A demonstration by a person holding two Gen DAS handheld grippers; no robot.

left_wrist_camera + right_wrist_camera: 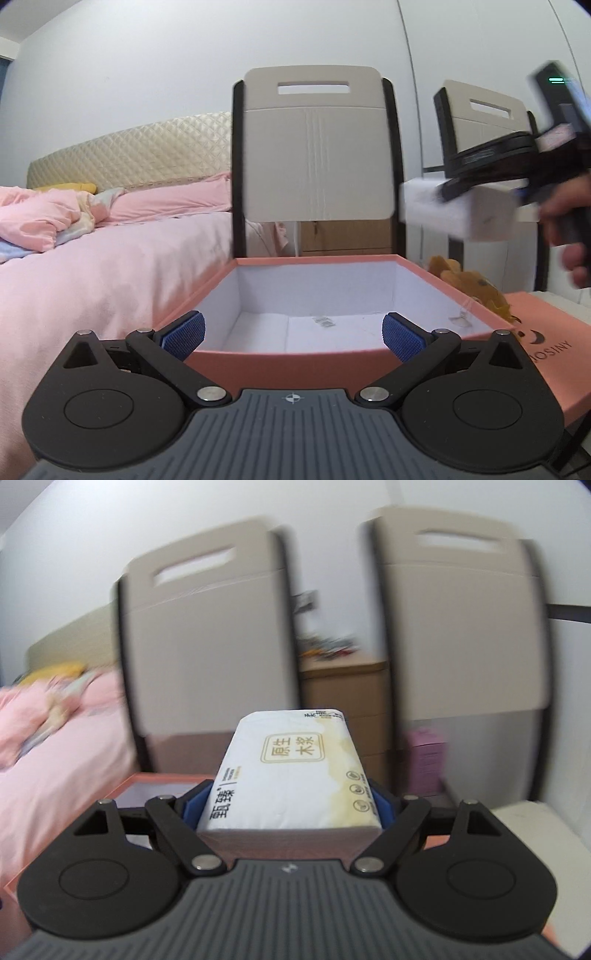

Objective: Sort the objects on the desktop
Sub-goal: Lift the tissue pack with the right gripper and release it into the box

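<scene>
Pink bed point(92, 251) fills the left, two beige chair backs point(314, 147) stand behind the desk. The pink box point(280, 363) sits open, white inside, and the left gripper point(293, 338) hovers at its near wall, jaws wide apart with nothing between them. Its pink lid point(546, 354) lies just right, a yellow plush toy point(469, 284) beside it. Up at the right, the right gripper point(290, 806) has its blue pads clamped on the tissue pack point(295, 771), carried in the air above the box's right side
</scene>
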